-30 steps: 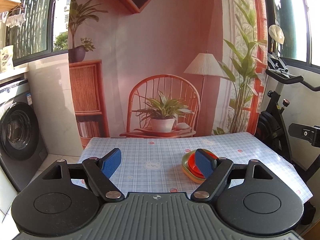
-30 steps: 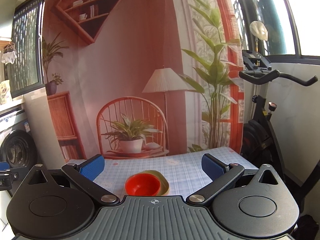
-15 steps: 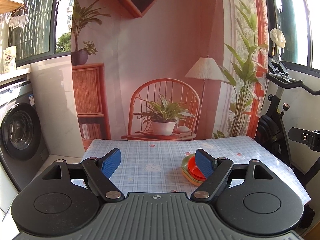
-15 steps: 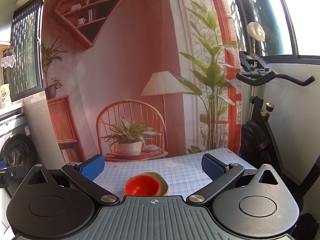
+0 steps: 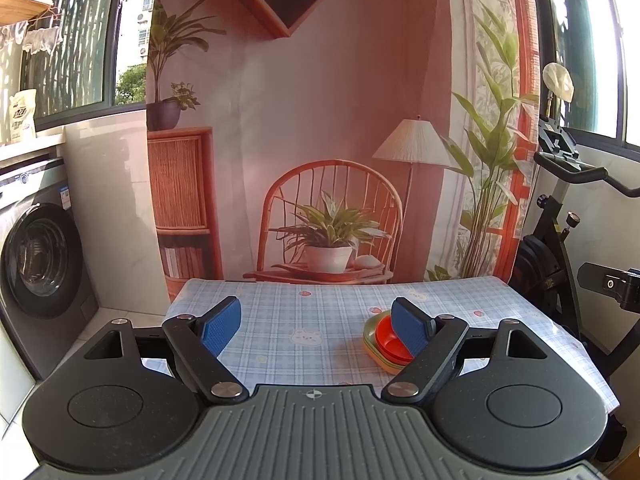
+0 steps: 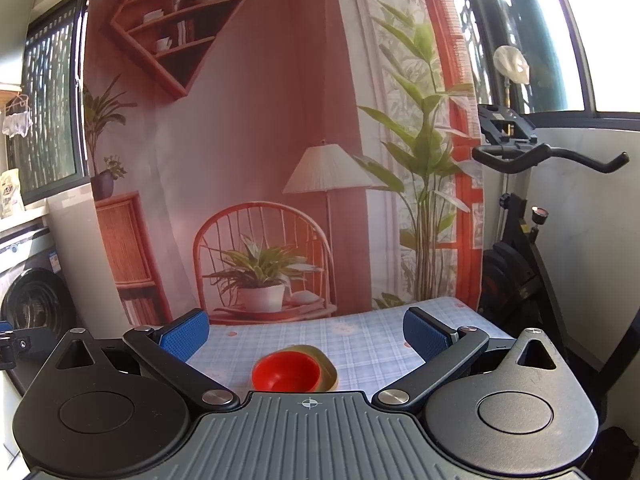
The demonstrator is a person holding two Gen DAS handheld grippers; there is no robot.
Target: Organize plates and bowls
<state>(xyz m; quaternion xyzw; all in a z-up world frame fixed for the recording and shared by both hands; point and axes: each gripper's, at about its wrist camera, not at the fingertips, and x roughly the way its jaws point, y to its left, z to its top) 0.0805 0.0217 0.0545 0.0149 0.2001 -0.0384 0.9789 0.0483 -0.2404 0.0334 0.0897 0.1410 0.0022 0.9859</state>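
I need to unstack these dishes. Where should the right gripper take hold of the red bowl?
Grip the red bowl by its near rim, coming from above with one finger inside. It sits upright, nested in the green dish, so only the rim is exposed. The right gripper is open.

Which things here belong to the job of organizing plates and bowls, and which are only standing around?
For the job:
- red bowl
- green plates stacked under it
- left gripper, open
- right gripper, open

Standing around:
- checked tablecloth
- washing machine
- exercise bike
- printed backdrop
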